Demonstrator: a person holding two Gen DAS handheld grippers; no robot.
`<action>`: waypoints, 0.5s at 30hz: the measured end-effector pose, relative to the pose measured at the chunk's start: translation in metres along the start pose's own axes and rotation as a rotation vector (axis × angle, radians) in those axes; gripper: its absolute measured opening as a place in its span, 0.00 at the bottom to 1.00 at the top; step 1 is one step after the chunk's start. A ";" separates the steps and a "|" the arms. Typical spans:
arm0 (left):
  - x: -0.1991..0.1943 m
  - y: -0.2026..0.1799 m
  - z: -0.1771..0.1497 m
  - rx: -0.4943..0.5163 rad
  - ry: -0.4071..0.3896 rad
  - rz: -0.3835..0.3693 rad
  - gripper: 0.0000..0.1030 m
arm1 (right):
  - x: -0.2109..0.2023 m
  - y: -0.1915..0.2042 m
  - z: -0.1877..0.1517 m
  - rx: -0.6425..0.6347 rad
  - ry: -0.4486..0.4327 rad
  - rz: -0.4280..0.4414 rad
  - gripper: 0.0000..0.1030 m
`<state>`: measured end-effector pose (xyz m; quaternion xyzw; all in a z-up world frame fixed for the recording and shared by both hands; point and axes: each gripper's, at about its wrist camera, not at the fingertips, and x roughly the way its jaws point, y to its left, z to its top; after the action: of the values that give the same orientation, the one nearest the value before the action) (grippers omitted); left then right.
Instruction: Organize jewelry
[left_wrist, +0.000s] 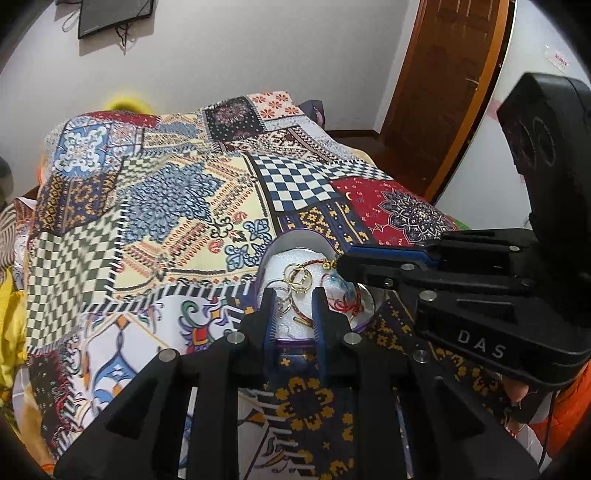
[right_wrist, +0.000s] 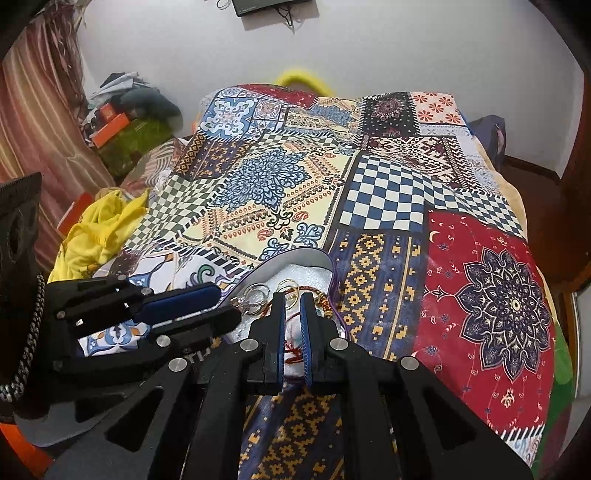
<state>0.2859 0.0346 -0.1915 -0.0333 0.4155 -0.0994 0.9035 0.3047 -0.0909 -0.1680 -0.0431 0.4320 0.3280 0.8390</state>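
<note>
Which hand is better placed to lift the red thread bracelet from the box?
Right, probably. The right gripper is shut with the red thread bracelet between its jaws; the left gripper sits at the box rim.

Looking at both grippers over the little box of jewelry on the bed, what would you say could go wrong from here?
1. The gold rings, the silver rings and the red thread bracelet lie in one heap, so lifting one piece may drag others out.
2. The open box sits on a soft patterned bedspread; a push could tip it.
3. The right gripper and left gripper crowd the same small box and may collide.
</note>
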 end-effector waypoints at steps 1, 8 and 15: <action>-0.005 0.000 0.000 -0.001 -0.007 0.005 0.17 | -0.002 0.001 0.000 -0.002 -0.003 -0.005 0.09; -0.055 -0.005 0.004 -0.003 -0.092 0.051 0.17 | -0.038 0.014 -0.003 -0.015 -0.069 -0.046 0.27; -0.136 -0.027 0.004 0.018 -0.241 0.082 0.18 | -0.105 0.039 -0.006 -0.050 -0.204 -0.065 0.27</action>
<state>0.1984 0.0358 -0.0839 -0.0199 0.3038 -0.0615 0.9505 0.2345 -0.1165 -0.0844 -0.0444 0.3344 0.3140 0.8875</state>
